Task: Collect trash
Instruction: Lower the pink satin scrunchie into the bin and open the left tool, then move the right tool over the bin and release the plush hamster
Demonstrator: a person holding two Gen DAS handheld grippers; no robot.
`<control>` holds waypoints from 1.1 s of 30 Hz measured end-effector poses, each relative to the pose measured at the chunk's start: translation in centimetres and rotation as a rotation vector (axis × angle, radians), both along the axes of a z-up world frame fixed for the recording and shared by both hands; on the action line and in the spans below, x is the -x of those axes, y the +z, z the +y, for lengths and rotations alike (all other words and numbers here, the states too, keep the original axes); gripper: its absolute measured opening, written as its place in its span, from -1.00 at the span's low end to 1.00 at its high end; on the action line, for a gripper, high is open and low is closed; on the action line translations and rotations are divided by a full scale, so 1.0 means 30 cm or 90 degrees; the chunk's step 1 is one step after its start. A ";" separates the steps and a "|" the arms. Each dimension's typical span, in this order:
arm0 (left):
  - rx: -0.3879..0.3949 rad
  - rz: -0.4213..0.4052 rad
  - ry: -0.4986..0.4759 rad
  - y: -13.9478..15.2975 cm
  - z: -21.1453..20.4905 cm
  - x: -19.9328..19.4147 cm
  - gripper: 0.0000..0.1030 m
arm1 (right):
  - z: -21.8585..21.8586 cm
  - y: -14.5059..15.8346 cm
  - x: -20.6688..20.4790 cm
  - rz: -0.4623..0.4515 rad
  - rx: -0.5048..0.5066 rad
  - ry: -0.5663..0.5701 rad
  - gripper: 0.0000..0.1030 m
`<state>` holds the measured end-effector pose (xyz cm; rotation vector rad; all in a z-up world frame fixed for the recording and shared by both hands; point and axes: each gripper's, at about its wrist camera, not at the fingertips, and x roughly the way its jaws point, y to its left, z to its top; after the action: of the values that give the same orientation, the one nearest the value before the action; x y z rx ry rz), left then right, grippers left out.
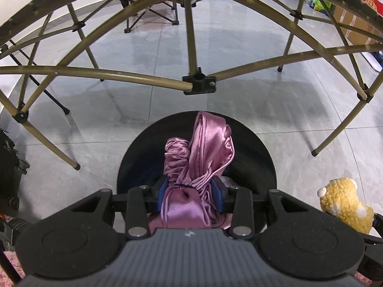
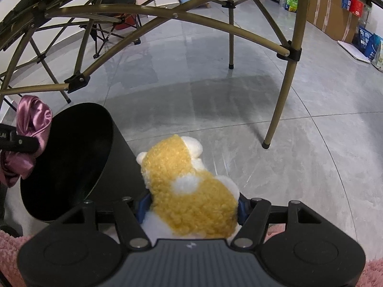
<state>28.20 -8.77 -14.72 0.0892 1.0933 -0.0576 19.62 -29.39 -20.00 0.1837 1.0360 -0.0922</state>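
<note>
Satin cloth (image 1: 201, 165) points lengthwise away over bin (image 1: 258, 157).

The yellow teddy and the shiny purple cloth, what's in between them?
The black bin stands between the teddy and the cloth, its open mouth facing up. The right wrist view shows it.

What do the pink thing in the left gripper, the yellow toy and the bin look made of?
Pink cloth: satin-like fabric, glossy folds.
Yellow toy: curly plush, matte, with white patches.
Black bin: smooth, hard, faint sheen; plastic or metal, cannot tell.
</note>
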 end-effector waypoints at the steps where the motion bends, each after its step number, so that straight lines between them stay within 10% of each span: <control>1: -0.001 0.001 -0.002 -0.002 -0.004 -0.001 -0.22 | -0.002 -0.001 0.000 0.000 0.000 -0.001 0.26; 6: -0.005 0.001 0.002 -0.006 -0.002 -0.008 0.04 | -0.004 -0.003 -0.004 0.000 -0.003 0.000 0.26; 11: -0.015 -0.013 0.005 0.004 -0.010 0.000 1.00 | -0.002 -0.001 -0.003 -0.003 -0.006 0.003 0.26; 33: -0.014 0.002 0.006 0.001 0.002 0.012 1.00 | 0.011 0.020 0.000 -0.013 -0.002 0.015 0.26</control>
<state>27.84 -8.70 -14.68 0.1039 1.0971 -0.0370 19.62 -29.05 -19.39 0.1750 1.0179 -0.0674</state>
